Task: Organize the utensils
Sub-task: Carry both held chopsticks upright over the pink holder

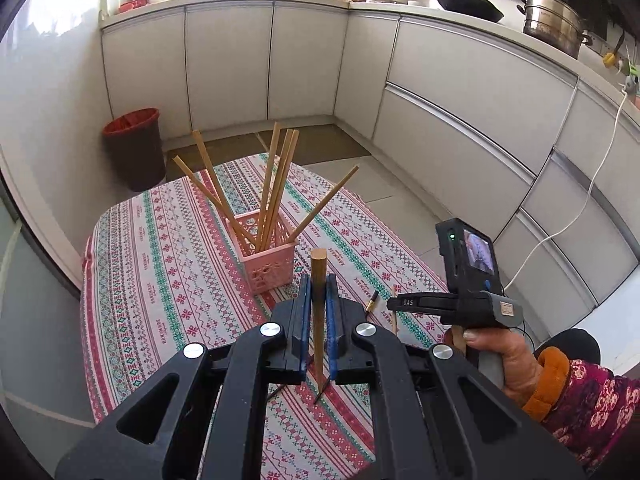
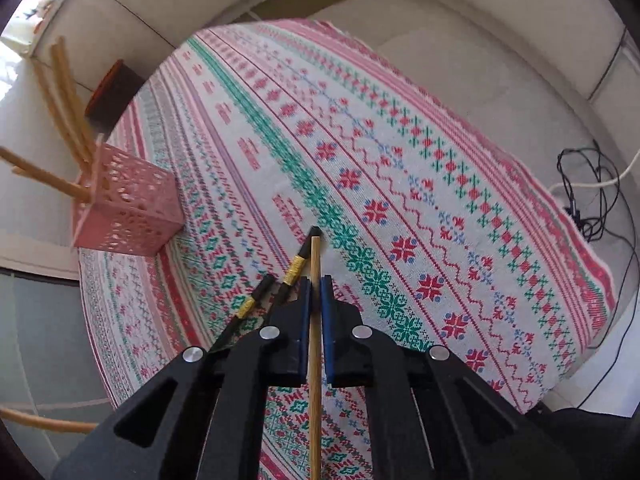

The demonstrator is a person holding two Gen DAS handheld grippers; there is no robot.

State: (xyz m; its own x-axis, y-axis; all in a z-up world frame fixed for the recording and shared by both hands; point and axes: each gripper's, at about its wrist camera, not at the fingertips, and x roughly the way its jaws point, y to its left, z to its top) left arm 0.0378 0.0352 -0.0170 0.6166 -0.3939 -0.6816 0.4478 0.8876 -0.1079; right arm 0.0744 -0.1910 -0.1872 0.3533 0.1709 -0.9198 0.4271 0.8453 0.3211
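Left gripper above patterned tablecloth, kitchen cabinets behind.

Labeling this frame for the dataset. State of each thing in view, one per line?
Left gripper: shut on a wooden chopstick, held upright.
Right gripper: shut on a thin wooden chopstick, low over the tablecloth.
Pink basket: upright on the tablecloth, six wooden chopsticks standing in it.
Black chopsticks: two, lying flat on the cloth, beside the right gripper.
Trash bin: on the floor, open.

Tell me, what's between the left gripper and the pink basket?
Only bare tablecloth, seen in the left wrist view, between the left gripper holding a chopstick and the basket.
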